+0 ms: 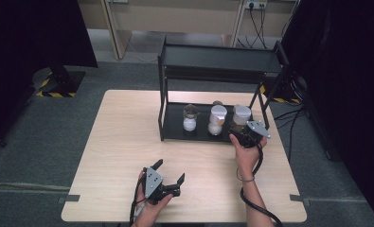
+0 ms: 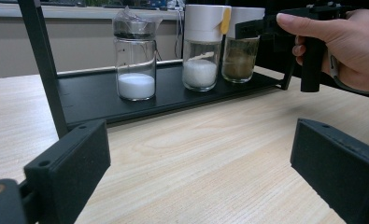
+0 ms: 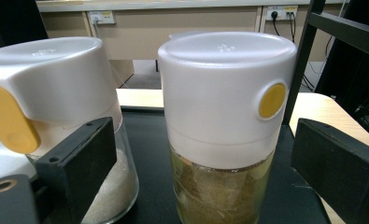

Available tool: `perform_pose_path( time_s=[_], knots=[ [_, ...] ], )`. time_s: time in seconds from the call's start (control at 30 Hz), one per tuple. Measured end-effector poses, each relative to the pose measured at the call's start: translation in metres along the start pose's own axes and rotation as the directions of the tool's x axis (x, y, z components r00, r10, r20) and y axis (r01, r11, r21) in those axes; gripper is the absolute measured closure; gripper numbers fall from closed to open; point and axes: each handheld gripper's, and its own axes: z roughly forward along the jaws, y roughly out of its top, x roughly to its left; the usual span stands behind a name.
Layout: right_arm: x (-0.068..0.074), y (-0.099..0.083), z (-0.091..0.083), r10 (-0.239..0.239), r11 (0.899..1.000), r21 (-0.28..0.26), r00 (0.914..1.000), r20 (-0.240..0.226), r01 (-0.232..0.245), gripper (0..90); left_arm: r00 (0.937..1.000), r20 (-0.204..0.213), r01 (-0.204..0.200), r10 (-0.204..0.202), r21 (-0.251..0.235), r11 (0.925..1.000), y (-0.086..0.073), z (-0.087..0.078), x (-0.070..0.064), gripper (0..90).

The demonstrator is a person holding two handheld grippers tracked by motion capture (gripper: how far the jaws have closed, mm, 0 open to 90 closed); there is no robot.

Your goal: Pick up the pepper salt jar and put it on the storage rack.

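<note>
A black two-tier rack (image 1: 174, 128) stands at the table's far side. Its lower shelf (image 2: 88, 98) carries three jars. A dark-lidded glass jar (image 1: 190, 118) (image 2: 135, 60) of white powder is at the left. A white-capped jar (image 1: 217, 119) (image 2: 201, 46) (image 3: 51, 84) of white granules is in the middle. A white-capped jar of brown contents (image 1: 241, 115) (image 2: 240, 58) (image 3: 224, 102) is at the right. My right gripper (image 1: 240, 128) (image 3: 201, 163) is open, its jaws on either side of the brown jar without touching it. My left gripper (image 1: 170, 169) (image 2: 201, 163) is open and empty near the table's front edge.
The rack's upper shelf (image 1: 222, 59) overhangs the jars, and its posts (image 3: 299, 70) flank the shelf. Another small jar (image 1: 217, 102) stands behind the middle one. Bare wooden tabletop (image 1: 128, 137) spreads left of and in front of the rack.
</note>
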Motion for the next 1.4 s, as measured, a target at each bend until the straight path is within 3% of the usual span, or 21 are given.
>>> perform_pose_path(
  time_s=[1.4],
  knots=[
    [0.002,-0.008,-0.034,-0.039,0.999,-0.01,0.9983,-0.044,0.039,3.7,1.0,-0.001,-0.006,0.006,0.001,1.0,0.0,0.0,-0.001,4.2]
  ],
)
